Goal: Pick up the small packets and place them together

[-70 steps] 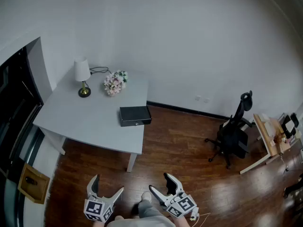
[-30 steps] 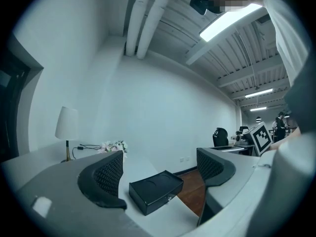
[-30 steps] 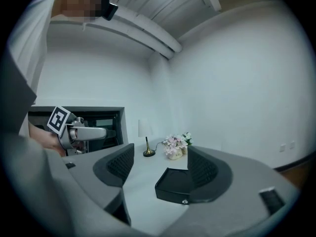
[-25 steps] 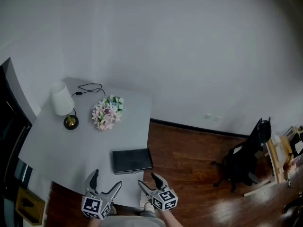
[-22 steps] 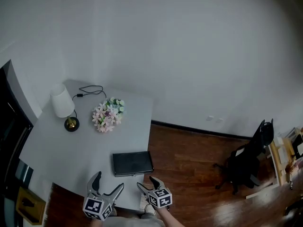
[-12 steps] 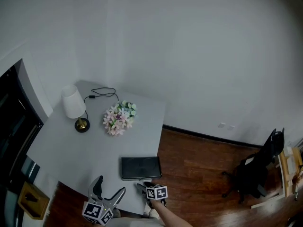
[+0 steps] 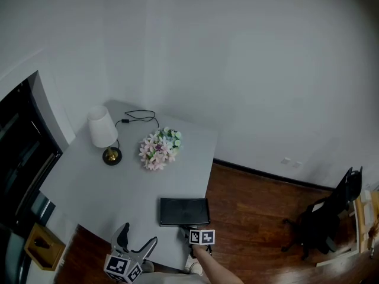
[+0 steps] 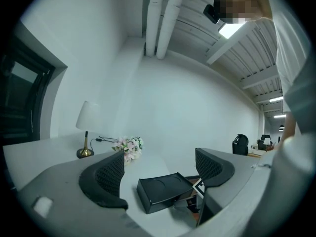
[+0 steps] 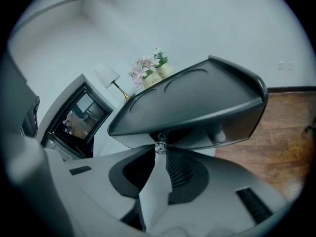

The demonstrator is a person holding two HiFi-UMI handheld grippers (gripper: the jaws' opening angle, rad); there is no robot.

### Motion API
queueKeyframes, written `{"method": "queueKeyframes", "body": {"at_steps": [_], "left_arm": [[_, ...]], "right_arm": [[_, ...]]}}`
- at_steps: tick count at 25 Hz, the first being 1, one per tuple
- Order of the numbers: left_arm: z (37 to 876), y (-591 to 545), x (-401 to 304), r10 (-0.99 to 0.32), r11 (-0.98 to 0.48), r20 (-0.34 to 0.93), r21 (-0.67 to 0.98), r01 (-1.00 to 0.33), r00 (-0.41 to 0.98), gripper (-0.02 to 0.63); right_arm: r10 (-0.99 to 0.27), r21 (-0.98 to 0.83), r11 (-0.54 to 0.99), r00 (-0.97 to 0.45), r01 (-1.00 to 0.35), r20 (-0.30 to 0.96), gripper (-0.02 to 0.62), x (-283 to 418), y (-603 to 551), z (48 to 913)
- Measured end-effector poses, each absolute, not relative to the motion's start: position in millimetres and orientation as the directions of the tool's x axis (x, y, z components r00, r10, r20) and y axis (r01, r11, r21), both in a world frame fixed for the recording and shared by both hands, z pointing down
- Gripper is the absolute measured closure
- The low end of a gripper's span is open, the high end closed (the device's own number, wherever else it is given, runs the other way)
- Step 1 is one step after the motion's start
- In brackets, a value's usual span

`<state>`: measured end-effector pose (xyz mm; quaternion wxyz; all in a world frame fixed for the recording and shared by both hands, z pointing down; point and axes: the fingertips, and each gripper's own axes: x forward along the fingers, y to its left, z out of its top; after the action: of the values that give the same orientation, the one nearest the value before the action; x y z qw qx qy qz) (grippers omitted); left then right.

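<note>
right gripper (image 9: 161,152): jaws just closing, tips pinched on the small knob (image 9: 160,145) at the front of the black box (image 7: 184,211), likely to draw it open.
left gripper (image 8: 159,155): jaws apart, empty, held level at the table (image 7: 89,179) edge, facing the box.
small packets: none in view; presumably inside the box.

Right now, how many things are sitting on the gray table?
3. A white lamp stands at the back left, a flower bunch is just right of it, and a black box sits near the front edge. Anything inside the box is hidden.
</note>
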<state>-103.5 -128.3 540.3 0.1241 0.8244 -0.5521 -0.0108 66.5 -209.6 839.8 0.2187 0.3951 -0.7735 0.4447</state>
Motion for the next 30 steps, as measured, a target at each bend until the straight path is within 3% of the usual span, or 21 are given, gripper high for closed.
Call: {"method": "queueKeyframes", "body": {"at_steps": [19, 27, 28, 30], "left_arm": [[555, -131, -76, -0.865, -0.441, 0.145, 0.237, -0.865, 0.481, 0.175], [558, -126, -69, -0.847, -0.468, 0.153, 0.237, -0.851, 0.509, 0.175], [558, -126, -69, -0.846, -0.471, 0.155, 0.234, -0.851, 0.511, 0.175], [559, -124, -70, -0.844, -0.472, 0.158, 0.236, -0.85, 0.513, 0.175]], "right_arm": [[-0.293, -0.532, 0.337, -0.624, -0.777, 0.724, 0.532, 69, -89, 848], [-0.334, -0.511, 0.34, -0.609, -0.789, 0.719, 0.531, 67, -74, 850], [-0.343, -0.482, 0.35, -0.589, -0.803, 0.731, 0.488, 69, -73, 851], [-0.362, -0.446, 0.362, -0.564, -0.819, 0.742, 0.485, 76, -71, 849]]}}
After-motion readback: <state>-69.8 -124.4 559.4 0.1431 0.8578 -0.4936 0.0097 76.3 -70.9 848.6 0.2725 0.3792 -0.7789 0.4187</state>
